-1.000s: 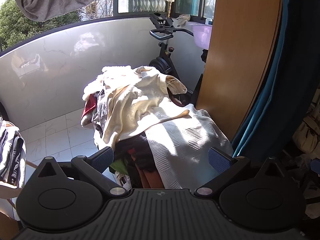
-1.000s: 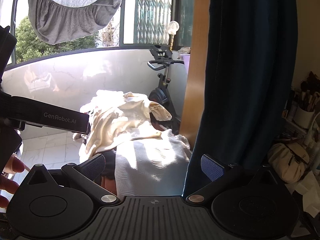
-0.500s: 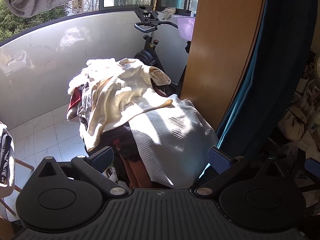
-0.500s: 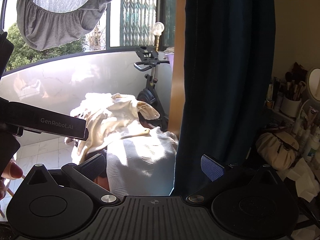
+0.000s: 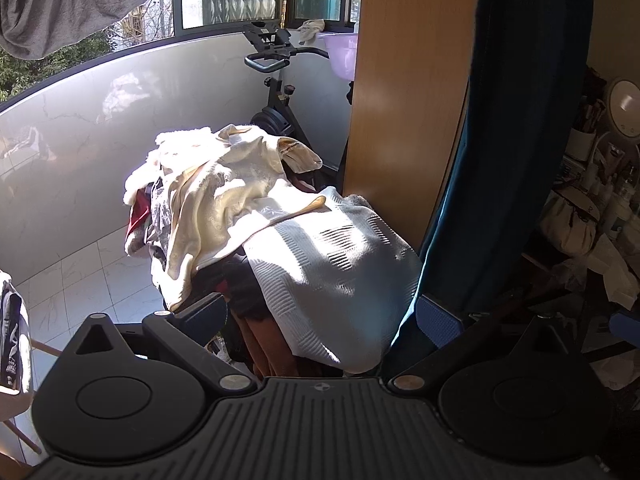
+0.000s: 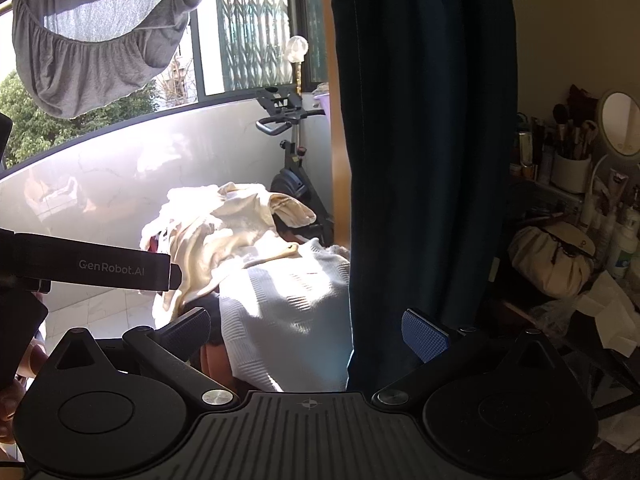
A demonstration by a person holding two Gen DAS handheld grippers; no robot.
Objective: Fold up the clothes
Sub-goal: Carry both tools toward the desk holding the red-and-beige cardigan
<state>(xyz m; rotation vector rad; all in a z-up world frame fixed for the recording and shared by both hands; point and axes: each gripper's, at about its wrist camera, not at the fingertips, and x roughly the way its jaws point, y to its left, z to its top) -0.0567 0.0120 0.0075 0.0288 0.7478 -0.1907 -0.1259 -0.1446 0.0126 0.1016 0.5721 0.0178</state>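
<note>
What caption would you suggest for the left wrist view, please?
Open left gripper faces a sunlit clothes pile: white knit and cream garment, exercise bike behind.

Pale tiled floor [image 5: 80,280], heaped clothes pile [image 5: 224,208] on it, white knit [image 5: 336,264] draped topmost

- "GenRobot.AI" is printed in pale letters on the black side of the left tongs [image 6: 112,270], seen from the right wrist camera
- A small crosshair mark sits on the ribbed black housing [image 5: 320,387] in the left wrist view, and likewise in the right wrist view
- Labels on the bottles [image 6: 624,240] on the shelf are too small to read
</note>
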